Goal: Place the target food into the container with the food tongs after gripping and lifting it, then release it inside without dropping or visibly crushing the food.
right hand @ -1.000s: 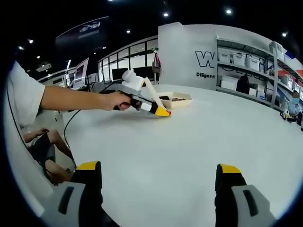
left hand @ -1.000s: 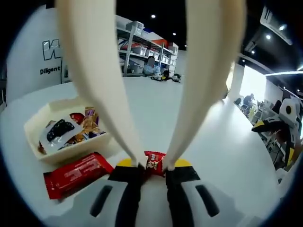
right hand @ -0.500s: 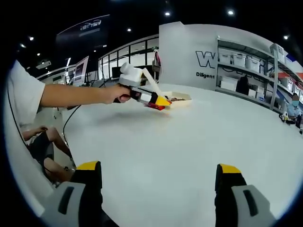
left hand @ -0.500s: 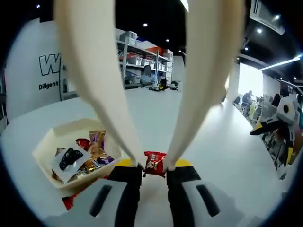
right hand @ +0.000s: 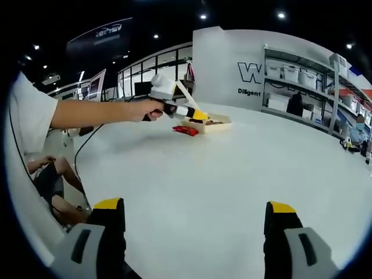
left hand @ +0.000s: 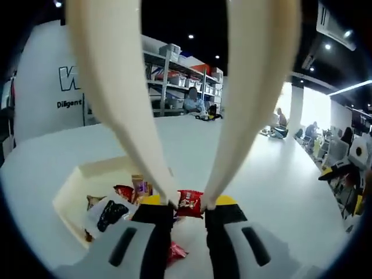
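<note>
My left gripper (left hand: 189, 207) carries cream food tongs (left hand: 131, 116), and their tips are shut on a small red snack packet (left hand: 189, 199). The packet hangs above the near right edge of a cream container (left hand: 72, 189), which holds several wrapped snacks (left hand: 110, 212). In the right gripper view a hand holds the left gripper (right hand: 198, 115) over the container (right hand: 216, 124) at the far side of the white table. My right gripper (right hand: 195, 218) stands open and low over the table with nothing between its jaws.
A larger flat red packet (right hand: 185, 130) lies on the table (right hand: 232, 174) beside the container; a corner of the red packet (left hand: 177, 253) shows between the left jaws. A person's arm (right hand: 87, 113) reaches in from the left. Shelves and a wall stand behind.
The left gripper has lifted the small red packet off the table and carried it over to the container's edge. The right gripper has stayed still and open.
</note>
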`<act>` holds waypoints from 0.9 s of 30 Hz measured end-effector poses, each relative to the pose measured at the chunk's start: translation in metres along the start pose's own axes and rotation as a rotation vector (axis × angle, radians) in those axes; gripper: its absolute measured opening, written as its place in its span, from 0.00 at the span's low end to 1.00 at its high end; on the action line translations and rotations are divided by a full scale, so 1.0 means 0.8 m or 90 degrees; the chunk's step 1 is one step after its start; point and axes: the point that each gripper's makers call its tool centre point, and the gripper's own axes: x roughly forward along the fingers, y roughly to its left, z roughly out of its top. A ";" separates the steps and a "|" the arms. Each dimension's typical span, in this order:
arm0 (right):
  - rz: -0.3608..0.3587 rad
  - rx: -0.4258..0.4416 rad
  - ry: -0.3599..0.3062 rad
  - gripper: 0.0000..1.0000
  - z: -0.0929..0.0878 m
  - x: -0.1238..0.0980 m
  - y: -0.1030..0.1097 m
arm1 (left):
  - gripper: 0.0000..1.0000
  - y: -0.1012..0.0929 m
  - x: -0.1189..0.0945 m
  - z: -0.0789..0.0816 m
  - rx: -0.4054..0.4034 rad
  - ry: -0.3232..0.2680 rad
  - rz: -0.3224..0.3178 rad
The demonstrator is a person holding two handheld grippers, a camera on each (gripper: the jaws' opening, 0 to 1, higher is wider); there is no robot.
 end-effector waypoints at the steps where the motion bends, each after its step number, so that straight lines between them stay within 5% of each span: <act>1: 0.001 0.000 0.004 0.99 -0.001 0.001 0.000 | 0.19 0.002 0.001 -0.001 0.006 -0.001 0.005; 6: -0.001 0.001 0.009 0.99 -0.005 0.002 0.000 | 0.19 0.024 0.015 -0.018 0.000 0.029 0.030; 20: -0.001 0.002 0.025 0.99 -0.012 0.008 -0.005 | 0.22 0.033 0.027 -0.017 0.005 0.031 0.042; 25: 0.000 0.001 0.025 0.99 -0.012 0.009 -0.005 | 0.26 0.030 0.019 0.002 -0.005 -0.024 0.034; 27: 0.001 0.002 0.025 0.98 -0.012 0.009 -0.005 | 0.27 0.030 0.013 0.000 0.011 -0.012 0.043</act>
